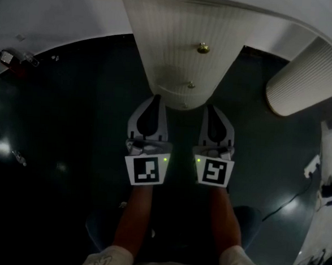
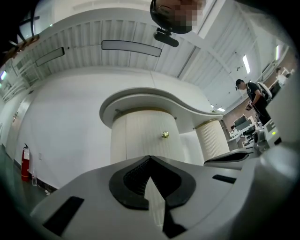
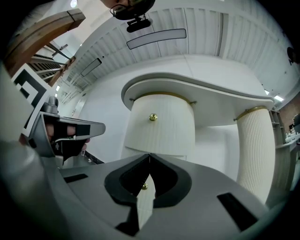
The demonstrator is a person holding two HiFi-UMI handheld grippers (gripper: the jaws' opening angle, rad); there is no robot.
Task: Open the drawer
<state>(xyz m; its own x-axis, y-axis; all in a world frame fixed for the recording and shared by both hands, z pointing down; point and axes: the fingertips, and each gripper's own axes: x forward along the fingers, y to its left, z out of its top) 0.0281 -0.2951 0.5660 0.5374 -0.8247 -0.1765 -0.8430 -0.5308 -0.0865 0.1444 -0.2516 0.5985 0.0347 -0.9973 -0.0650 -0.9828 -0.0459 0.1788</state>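
Drawer front (image 1: 178,39) w/ small brass knob (image 1: 203,48) sits in fluted pedestal (image 1: 159,72) just ahead; left gripper (image 1: 156,98) & right gripper (image 1: 210,108) both closed, empty, so unopened tips may butt or skid off knob.

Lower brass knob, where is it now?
Head view, centre: the lower brass knob sits on the ribbed cabinet, under the upper knob, beyond the left gripper and right gripper.
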